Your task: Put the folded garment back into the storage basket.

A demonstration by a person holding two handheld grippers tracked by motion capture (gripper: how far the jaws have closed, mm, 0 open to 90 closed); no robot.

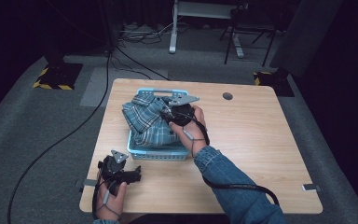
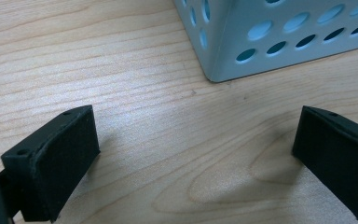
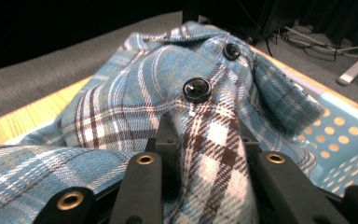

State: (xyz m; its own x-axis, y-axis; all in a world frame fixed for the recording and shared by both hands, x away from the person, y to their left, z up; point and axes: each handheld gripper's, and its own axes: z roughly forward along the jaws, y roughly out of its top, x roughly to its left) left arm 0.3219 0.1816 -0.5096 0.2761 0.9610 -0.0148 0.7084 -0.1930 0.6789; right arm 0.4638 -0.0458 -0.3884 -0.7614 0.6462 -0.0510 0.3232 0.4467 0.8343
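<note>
A: What has the right gripper (image 1: 171, 113) got?

B: Its jaws are clenched on a fold of the shirt (image 3: 135, 112), along the buttoned front, just below a black button (image 3: 196, 89). The shirt lies heaped in the basket (image 1: 157, 154), spilling over its rim.

A: And the left gripper (image 2: 196, 154)?

B: Released, jaws wide apart, holding nothing. It rests low over the table (image 2: 98, 60) near a corner of the basket (close, not touching, as far as I can tell).

A: How will the shirt handle?

B: Soft, light and limp, I'd judge. It will sag and trail from one pinch, and could snag on the rim. The doubled button strip is firmer cloth, so a good hold; a second grip at the collar or shoulder would spread it.
</note>
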